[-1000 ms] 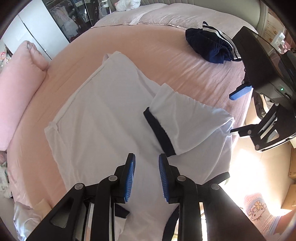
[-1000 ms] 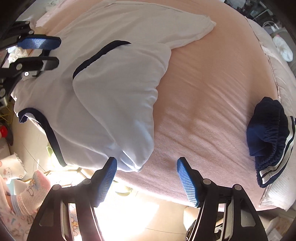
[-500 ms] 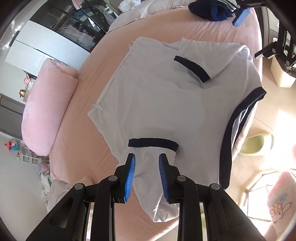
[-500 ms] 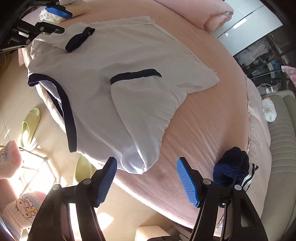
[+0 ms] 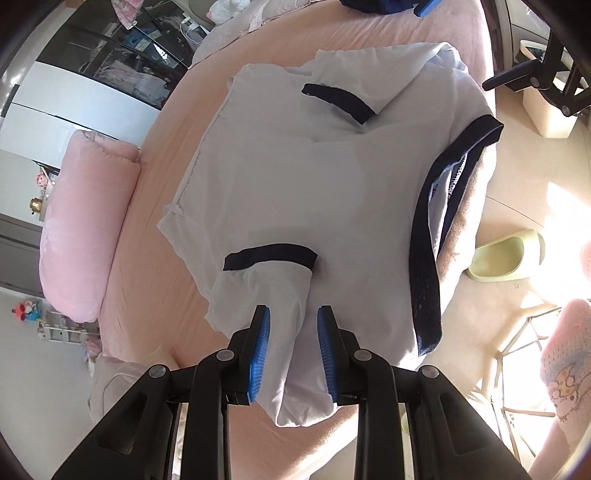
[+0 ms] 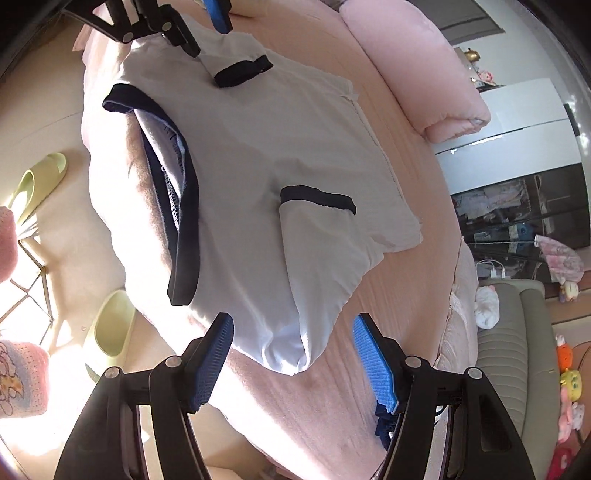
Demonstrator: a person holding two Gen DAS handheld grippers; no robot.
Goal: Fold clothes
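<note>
A white T-shirt (image 5: 303, 184) with navy trim lies spread on the round pink bed (image 5: 155, 302), its collar (image 5: 428, 236) hanging over the bed edge. Both sleeves are folded in over the body. My left gripper (image 5: 291, 332) hovers over the folded shoulder of one sleeve (image 5: 266, 284), its jaws a narrow gap apart and the cloth lying flat beneath them. My right gripper (image 6: 295, 354) stands wide open over the folded edge of the other sleeve (image 6: 317, 251), pads clear of the cloth. The left gripper's blue fingers (image 6: 218, 14) show at the top of the right wrist view.
A pink pillow (image 5: 88, 229) lies along the bed's far side. Navy shorts (image 6: 384, 424) sit on the bed behind my right finger. Green slippers (image 6: 114, 321) and a person's foot in a pink sock (image 5: 565, 362) are on the floor beside the bed. A grey sofa (image 6: 517, 350) stands beyond.
My left gripper has swung from above the shirt's middle to over a folded sleeve and come lower. The right has shifted along the bed edge towards the other sleeve. Neither gripper's jaws have moved.
</note>
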